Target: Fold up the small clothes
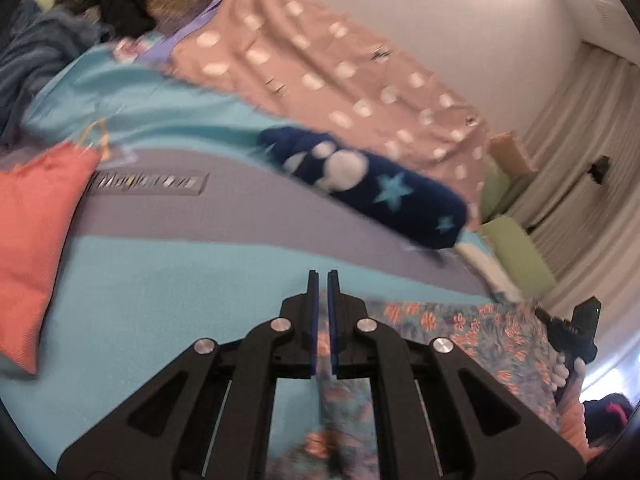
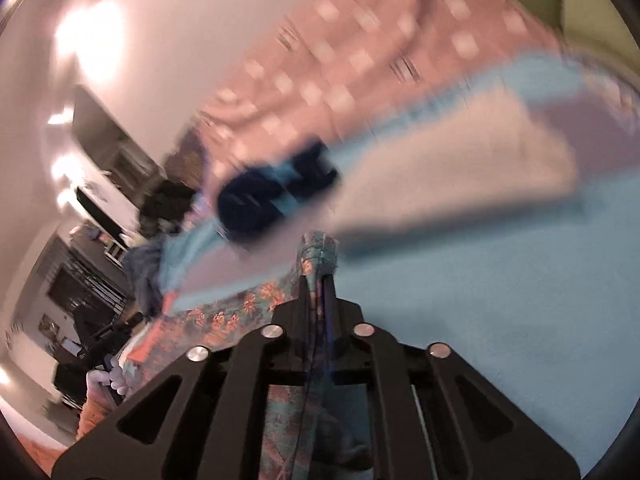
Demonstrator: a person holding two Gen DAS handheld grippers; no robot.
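Note:
A floral teal-and-orange garment (image 1: pixel 480 332) lies stretched over the light blue bed cover (image 1: pixel 160 280). My left gripper (image 1: pixel 322 280) has its jaws almost touching, and a strip of the garment runs down between the pads behind the tips. The other gripper (image 1: pixel 576 328), held by a hand, is at the garment's far right end. In the right wrist view my right gripper (image 2: pixel 320 280) is shut on the floral garment (image 2: pixel 240 312); a bunched fold sticks out past its fingertips. The cloth trails left toward the left gripper (image 2: pixel 100 344).
A rolled navy item with stars (image 1: pixel 372 184) (image 2: pixel 272 196) lies beyond the garment. A pink dotted blanket (image 1: pixel 320 64) covers the far side. A coral cloth (image 1: pixel 36 248) is at left, a folded whitish cloth (image 2: pixel 460 172) ahead right, dark clothes (image 1: pixel 120 0) far back.

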